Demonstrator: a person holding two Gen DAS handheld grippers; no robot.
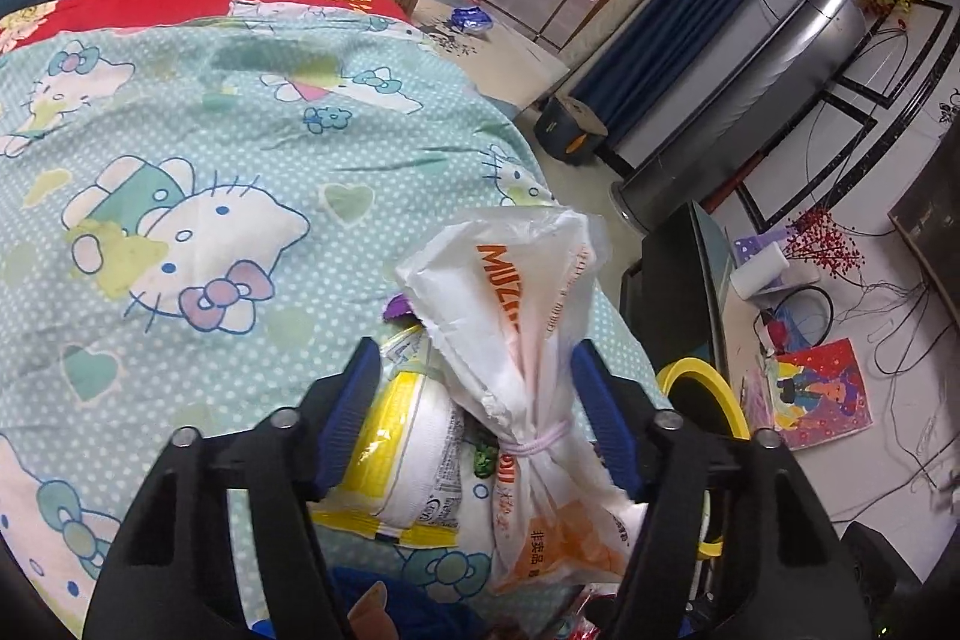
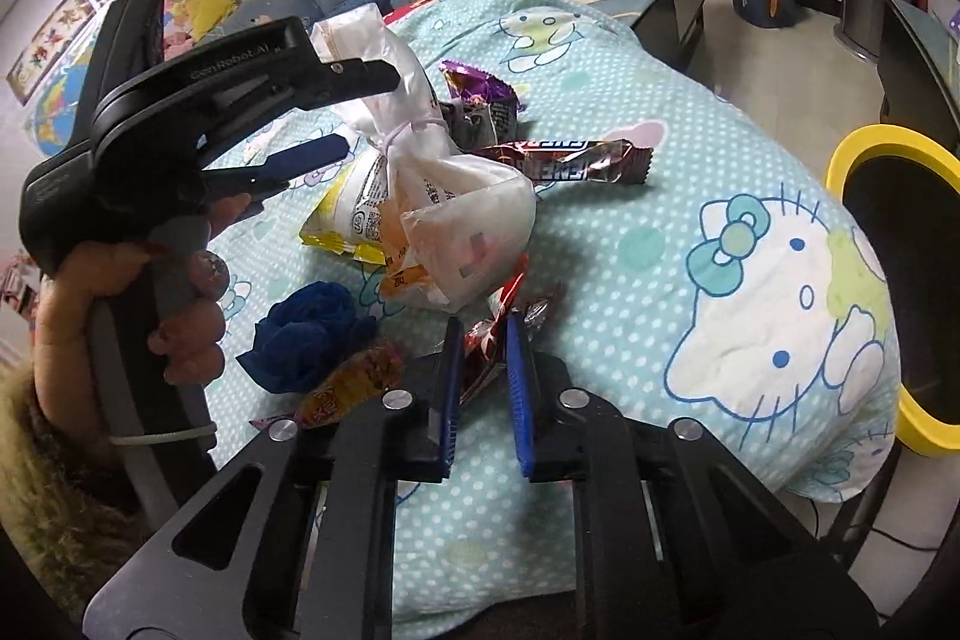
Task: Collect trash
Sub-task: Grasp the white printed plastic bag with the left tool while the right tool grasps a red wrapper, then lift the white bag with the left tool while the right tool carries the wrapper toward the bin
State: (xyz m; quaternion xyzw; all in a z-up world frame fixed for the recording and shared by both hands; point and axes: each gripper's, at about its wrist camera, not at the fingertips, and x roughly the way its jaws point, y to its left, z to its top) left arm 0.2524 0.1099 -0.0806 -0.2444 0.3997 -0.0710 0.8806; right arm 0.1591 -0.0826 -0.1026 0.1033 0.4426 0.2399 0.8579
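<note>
Near the bottom centre of the left wrist view, our left gripper (image 1: 474,412) straddles the tied white plastic bag (image 1: 528,340) on the cartoon-cat bedspread (image 1: 180,160). The right finger lies against the bag's cinched neck, while the left finger (image 1: 351,412) sits beside a yellow-and-white wrapper (image 1: 396,466), so we count the fingers as released.

In the right wrist view our right gripper (image 2: 485,340) sits at lower centre, its fingers clenched on a crinkled red foil wrapper (image 2: 489,334). To its left lie a blue crumpled wad (image 2: 306,340) and an orange snack packet (image 2: 354,382). Above, toward the middle of the frame, lie a brown candy-bar wrapper (image 2: 570,160) and a purple wrapper (image 2: 480,91). A hand (image 2: 120,292) at the left edge holds the other gripper's handle. A yellow-rimmed bin (image 2: 882,148) stands at the right edge, beside the bed.
</note>
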